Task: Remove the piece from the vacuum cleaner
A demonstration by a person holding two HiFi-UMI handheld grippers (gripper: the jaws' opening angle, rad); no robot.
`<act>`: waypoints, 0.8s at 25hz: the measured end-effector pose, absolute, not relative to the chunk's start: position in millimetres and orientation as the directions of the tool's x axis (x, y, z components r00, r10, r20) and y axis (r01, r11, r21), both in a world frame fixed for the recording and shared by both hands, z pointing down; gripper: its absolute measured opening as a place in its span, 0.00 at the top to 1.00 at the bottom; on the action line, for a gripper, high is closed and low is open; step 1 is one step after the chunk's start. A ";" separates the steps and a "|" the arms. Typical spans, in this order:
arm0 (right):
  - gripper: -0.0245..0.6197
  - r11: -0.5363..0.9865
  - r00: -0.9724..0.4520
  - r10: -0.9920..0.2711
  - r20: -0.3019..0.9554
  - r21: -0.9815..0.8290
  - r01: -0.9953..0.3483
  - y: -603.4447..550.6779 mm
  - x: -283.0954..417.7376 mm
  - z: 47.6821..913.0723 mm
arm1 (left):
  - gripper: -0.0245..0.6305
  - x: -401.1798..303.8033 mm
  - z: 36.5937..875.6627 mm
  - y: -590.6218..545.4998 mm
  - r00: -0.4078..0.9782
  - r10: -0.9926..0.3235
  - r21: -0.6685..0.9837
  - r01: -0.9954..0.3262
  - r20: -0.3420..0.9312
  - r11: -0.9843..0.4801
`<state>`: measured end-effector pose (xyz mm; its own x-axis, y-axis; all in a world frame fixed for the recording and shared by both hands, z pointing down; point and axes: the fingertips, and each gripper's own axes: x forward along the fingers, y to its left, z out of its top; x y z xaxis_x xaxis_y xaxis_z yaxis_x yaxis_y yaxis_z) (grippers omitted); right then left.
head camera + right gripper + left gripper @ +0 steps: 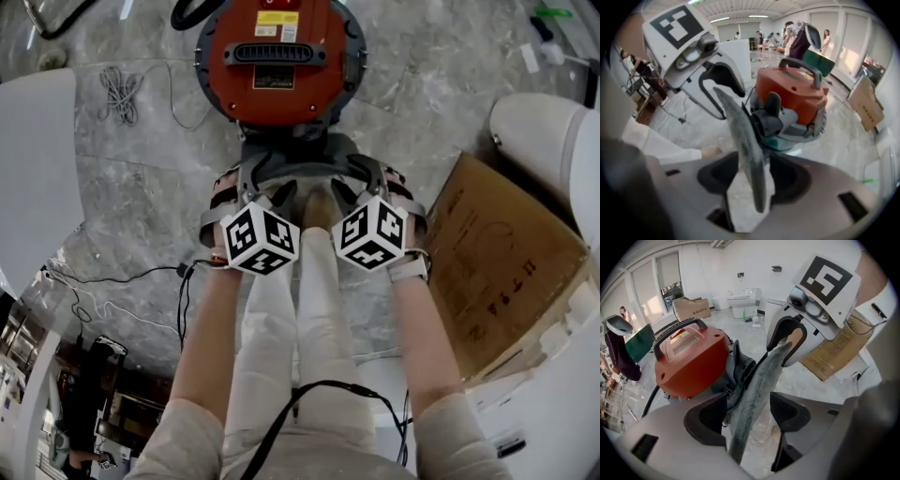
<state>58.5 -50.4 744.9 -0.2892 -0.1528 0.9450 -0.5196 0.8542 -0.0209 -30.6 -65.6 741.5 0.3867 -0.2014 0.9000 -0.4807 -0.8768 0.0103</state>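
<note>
The vacuum cleaner (277, 56) has an orange top with a black handle and stands on the marble floor ahead of me; it also shows in the left gripper view (689, 357) and the right gripper view (792, 93). A flat grey ring-shaped piece (300, 161) lies just in front of it, above my shoe. My left gripper (242, 192) straddles its left rim and my right gripper (377, 189) its right rim. Seen edge-on, the piece (757, 390) passes between the left gripper (747, 417) jaws with gaps on both sides. The right gripper (752, 180) stands likewise wide around the piece (745, 140).
A flattened cardboard box (502, 262) lies on the right beside a white rounded fixture (539, 131). There is a white panel (33, 169) at the left. Cables (117, 89) lie loose on the floor at the back left and near my left arm. People stand far back in the room.
</note>
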 end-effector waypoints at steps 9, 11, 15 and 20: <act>0.66 0.895 -0.296 -0.171 0.940 0.023 -0.445 -57.6 45.5 768.2 | 0.52 -32.2 775.8 -58.3 0.277 -0.208 -0.099 -0.362 0.938 -0.927; 0.66 0.906 -0.303 -0.184 0.935 0.042 -0.421 -58.4 42.1 768.3 | 0.52 -33.9 779.4 -58.8 0.265 -0.219 -0.116 -0.355 0.939 -0.928; 0.66 0.917 -0.320 -0.210 0.924 0.072 -0.392 -59.3 41.0 768.4 | 0.52 -38.6 784.9 -67.1 0.227 -0.294 -0.200 -0.360 0.929 -0.911; 0.72 0.914 -0.324 -0.247 0.913 0.108 -0.392 -56.3 40.9 767.5 | 0.52 -35.4 784.7 -61.0 0.232 -0.323 -0.230 -0.352 0.918 -0.907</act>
